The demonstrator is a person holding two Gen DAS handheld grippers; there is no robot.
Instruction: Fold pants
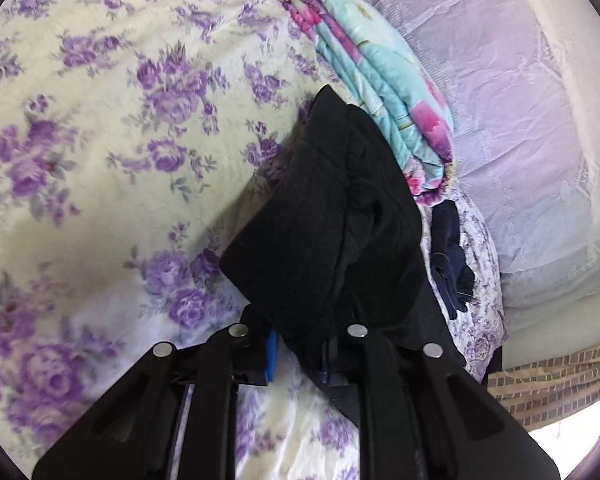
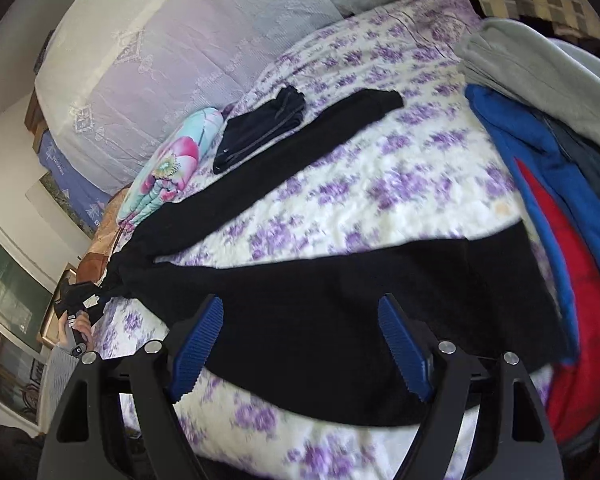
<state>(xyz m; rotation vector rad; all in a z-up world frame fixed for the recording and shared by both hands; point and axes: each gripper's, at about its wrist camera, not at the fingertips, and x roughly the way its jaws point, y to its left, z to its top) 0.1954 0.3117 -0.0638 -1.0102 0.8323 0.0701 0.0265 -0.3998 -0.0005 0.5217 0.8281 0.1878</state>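
Right wrist view: pants (image 2: pixel 340 312) spread across bed (image 2: pixel 400 184); your right tongs (image 2: pixel 300 344) gape empty above them. Left tongs (image 1: pixel 300 356) clamp a bunched end; lift it level and lay it edge to edge.

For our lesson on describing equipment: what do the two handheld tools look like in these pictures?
Both have matte black angular linkage arms with round silver pivot pins. The right tool carries two blue ribbed pads. On the left tool only a sliver of blue pad shows.
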